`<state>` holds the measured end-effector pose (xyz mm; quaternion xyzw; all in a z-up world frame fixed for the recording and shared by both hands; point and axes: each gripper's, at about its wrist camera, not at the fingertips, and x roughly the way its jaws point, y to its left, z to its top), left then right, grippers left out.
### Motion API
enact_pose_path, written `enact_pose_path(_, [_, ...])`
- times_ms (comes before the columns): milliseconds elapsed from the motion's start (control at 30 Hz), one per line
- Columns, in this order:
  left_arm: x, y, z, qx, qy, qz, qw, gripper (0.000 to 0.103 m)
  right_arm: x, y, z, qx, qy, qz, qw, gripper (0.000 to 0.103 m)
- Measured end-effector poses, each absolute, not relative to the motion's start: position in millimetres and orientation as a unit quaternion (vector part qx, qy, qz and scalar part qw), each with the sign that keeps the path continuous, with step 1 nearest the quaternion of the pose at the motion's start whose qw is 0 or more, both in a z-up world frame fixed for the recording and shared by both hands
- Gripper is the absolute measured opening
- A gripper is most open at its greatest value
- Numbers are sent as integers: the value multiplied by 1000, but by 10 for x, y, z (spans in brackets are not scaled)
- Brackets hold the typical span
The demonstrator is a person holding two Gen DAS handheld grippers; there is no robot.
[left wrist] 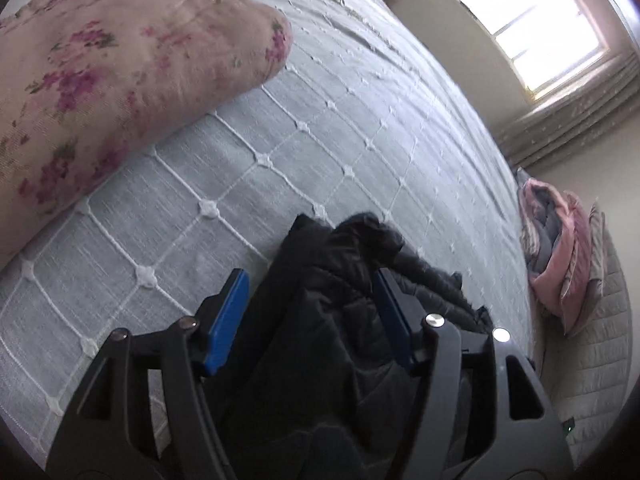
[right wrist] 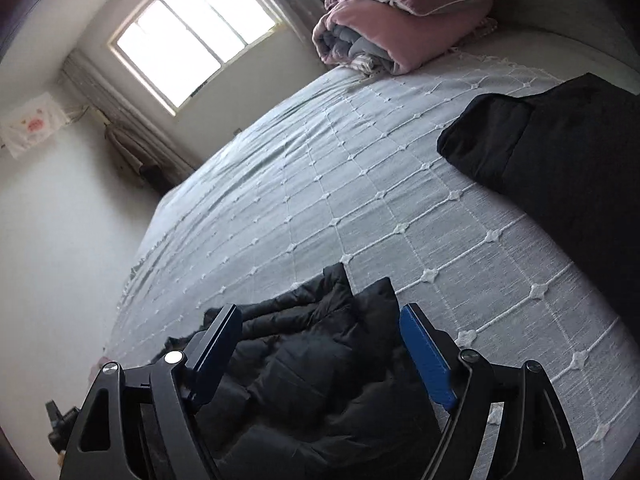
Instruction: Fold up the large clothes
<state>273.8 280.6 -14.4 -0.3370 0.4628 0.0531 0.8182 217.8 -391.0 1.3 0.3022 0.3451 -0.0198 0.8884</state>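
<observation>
A black puffer jacket (left wrist: 340, 320) lies crumpled on the pale grey bedspread (left wrist: 320, 140) with its white stitched grid. My left gripper (left wrist: 310, 276) stands open over it, and the jacket's bunched edge lies between the blue pads (left wrist: 226, 320) without being pinched. In the right wrist view the same jacket (right wrist: 312, 360) lies under my right gripper (right wrist: 320, 312), which is open wide. Its blue pads (right wrist: 428, 356) stand clear on either side of the quilted fabric.
A floral pink pillow (left wrist: 120, 80) fills the upper left. A folded black garment (right wrist: 560, 160) lies on the bedspread (right wrist: 360, 200) at the right. Rolled pink and grey bedding (right wrist: 400, 28) is stacked at the bed's far end, below a bright window (right wrist: 192, 40).
</observation>
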Motion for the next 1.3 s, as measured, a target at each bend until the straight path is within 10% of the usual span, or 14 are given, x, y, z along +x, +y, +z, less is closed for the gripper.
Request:
enact_pose_path(200, [2912, 2530, -290, -319, 505, 51, 800, 65, 2393, -3685, -246, 238, 402, -22, 884, 73])
enact_pose_path(267, [2925, 2489, -283, -310, 492, 66, 811, 51, 2415, -3707, -320, 238, 414, -15, 878, 49])
enact_pose_path(333, [2916, 2403, -258, -291, 478, 85, 824, 15, 2438, -3715, -366, 234, 419, -13, 877, 27])
enact_pose_path(467, [2942, 2246, -219, -272, 449, 97, 846, 10, 2501, -3685, -312, 211, 414, -16, 885, 8])
enact_pose_path(1100, [3498, 2080, -395, -186, 414, 126, 882, 10, 3079, -3599, -417, 165, 400, -95, 897, 6])
enact_pose_path(1300, [3458, 2141, -417, -202, 429, 133, 870, 30, 3110, -3508, -536, 137, 422, -123, 888, 16])
